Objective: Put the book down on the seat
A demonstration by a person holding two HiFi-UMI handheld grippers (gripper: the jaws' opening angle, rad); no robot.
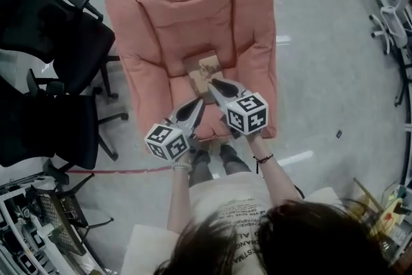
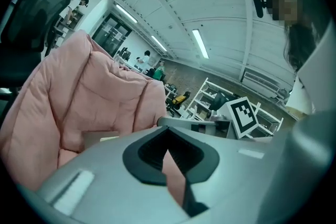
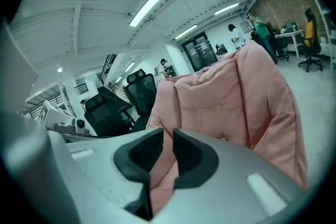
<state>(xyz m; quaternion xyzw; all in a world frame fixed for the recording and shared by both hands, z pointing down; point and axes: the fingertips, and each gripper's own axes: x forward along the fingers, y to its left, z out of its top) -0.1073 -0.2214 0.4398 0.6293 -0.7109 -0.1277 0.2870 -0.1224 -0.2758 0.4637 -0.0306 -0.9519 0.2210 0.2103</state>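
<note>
The book (image 1: 204, 67), brownish with a pale picture on its cover, lies flat in the hollow of the pink padded seat (image 1: 161, 16). Nothing holds it. My right gripper (image 1: 212, 83) hovers just in front of the book's near edge, its jaws (image 3: 168, 136) a narrow slit apart with only pink cushion showing between them. Lower and to the left, over the seat's front cushion, my left gripper (image 1: 197, 102) points at the seat. Its jaws (image 2: 167, 136) meet at the tips and hold nothing. In the left gripper view the book (image 2: 98, 138) shows as a flat pale slab on the seat.
Two black office chairs (image 1: 55, 29) (image 1: 45, 125) stand close to the seat's left side. More chairs and white racks (image 1: 393, 16) line the right edge of the grey floor. The person's legs (image 1: 212, 161) stand right at the seat's front.
</note>
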